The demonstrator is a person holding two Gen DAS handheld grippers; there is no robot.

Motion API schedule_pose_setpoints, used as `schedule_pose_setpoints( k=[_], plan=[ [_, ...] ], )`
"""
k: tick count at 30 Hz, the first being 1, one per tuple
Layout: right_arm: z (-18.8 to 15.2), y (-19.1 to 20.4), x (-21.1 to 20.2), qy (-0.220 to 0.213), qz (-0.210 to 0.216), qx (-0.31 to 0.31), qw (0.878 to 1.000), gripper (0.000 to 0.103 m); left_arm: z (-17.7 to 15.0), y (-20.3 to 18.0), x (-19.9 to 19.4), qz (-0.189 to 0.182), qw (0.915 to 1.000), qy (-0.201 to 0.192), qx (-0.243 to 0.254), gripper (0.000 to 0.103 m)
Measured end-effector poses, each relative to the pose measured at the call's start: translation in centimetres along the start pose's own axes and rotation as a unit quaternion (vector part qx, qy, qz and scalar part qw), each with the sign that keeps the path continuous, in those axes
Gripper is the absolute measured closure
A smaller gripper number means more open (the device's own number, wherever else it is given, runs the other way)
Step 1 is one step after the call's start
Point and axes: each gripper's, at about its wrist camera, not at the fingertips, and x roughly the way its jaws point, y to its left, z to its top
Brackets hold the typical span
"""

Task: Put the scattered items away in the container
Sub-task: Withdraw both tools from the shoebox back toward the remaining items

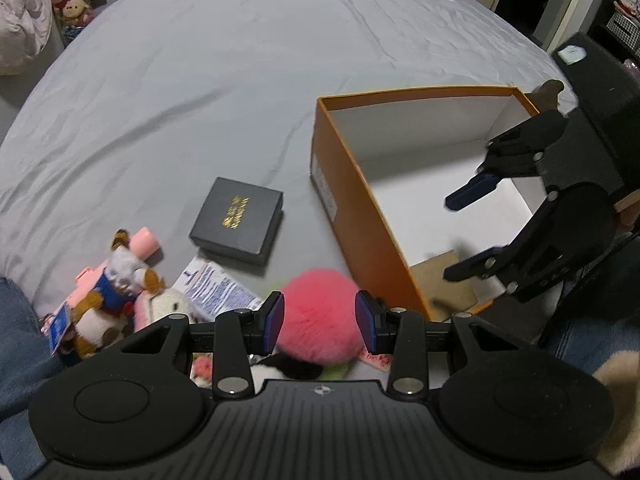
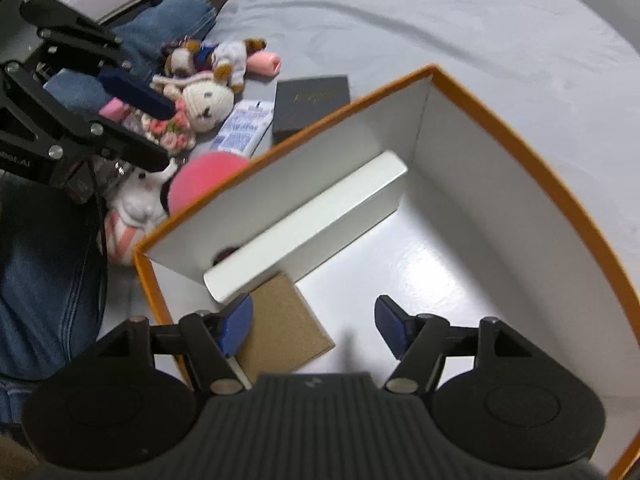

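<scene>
The orange box (image 2: 500,128) is seen below the right gripper (image 2: 314,320), whose jaws stand apart and empty; a white case (image 2: 308,232) and cork square (image 2: 280,324) lie inside. Ahead of the left gripper (image 1: 320,320), jaws apart, the pink pompom (image 1: 320,304), plush toys (image 1: 120,292) and black box (image 1: 238,218) are left outside.

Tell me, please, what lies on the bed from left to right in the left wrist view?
Brown-and-white plush dog in blue → black square gift box with gold lettering → fluffy pink pompom → open orange cardboard box → right gripper over its white inside.
</scene>
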Motion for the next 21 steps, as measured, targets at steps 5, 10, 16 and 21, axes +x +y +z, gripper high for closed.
schedule_pose_setpoints(
  k=[5,10,16,21],
  plan=[
    [0.1,1.3,-2.2,-0.053,-0.038,0.038,0.997,0.032,-1.1,2.3,-2.0,0.007,0.9993,-0.011,-0.036,0.054],
    [0.9,3.3,-4.2,-0.131,-0.052,0.069,0.988,0.032,-2.2,5.0,-4.0,0.018,0.9972,-0.02,-0.069,0.053],
    [2.7,6.8,-4.0,-0.17,-0.079,0.068,0.98,0.033,-3.7,8.0,-5.9,0.008,0.9937,-0.01,-0.112,0.049],
    [4.0,8.5,-2.2,-0.157,-0.051,0.108,0.98,0.041,-4.2,8.9,-6.4,-0.001,0.9899,0.018,-0.14,0.046]
  ],
)
